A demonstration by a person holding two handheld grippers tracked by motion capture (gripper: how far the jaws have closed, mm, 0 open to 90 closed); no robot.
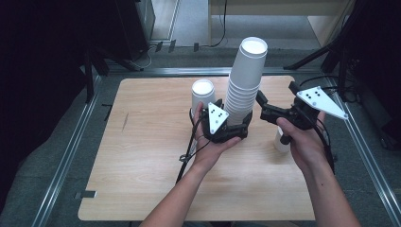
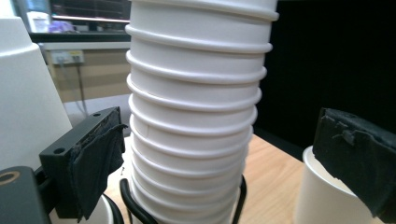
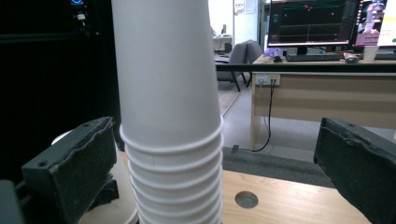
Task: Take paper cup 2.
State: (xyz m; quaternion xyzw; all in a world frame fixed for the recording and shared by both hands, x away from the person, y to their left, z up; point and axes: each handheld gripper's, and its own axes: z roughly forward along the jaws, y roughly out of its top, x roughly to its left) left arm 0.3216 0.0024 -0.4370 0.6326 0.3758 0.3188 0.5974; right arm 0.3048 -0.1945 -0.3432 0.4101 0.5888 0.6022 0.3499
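— Nearest me on the bench (image 1: 142,189), what are your hands doing?

— My left claw (image 1: 226,124) sits low against the foot of the cup stack (image 1: 243,90). From its own camera, the jaws stand spread, one on each side of the stack's ribbed rims (image 2: 194,121), with a gap between each pad and the paper. Nothing is pinched.

— And the other hand?

— My right claw (image 1: 272,106) comes in from the right, a little higher. Its jaws are spread wide too; in the right gripper view the stack (image 3: 170,140) rises between them, closer to the left pad (image 3: 70,172) than to the right one, and I cannot see either pad touching it.

— Where exactly is the stack?

— Upright, towards the far middle of the bench, between my two claws. The lower part is a run of nested rims; the top cup stands tall above them, mouth upward.

— Anything else close by?

— A single white cup (image 1: 202,94) stands just left of the stack, behind my left claw. Another cup (image 1: 282,142) stands under my right hand (image 1: 305,144), mostly hidden; its rim appears in the left gripper view (image 2: 322,196) beneath the right pad.

— Farther off?

— Beyond the bench's far edge, grey floor (image 1: 198,28) and black stand legs. The right gripper view looks across at a desk (image 3: 327,93) with monitors (image 3: 310,21).
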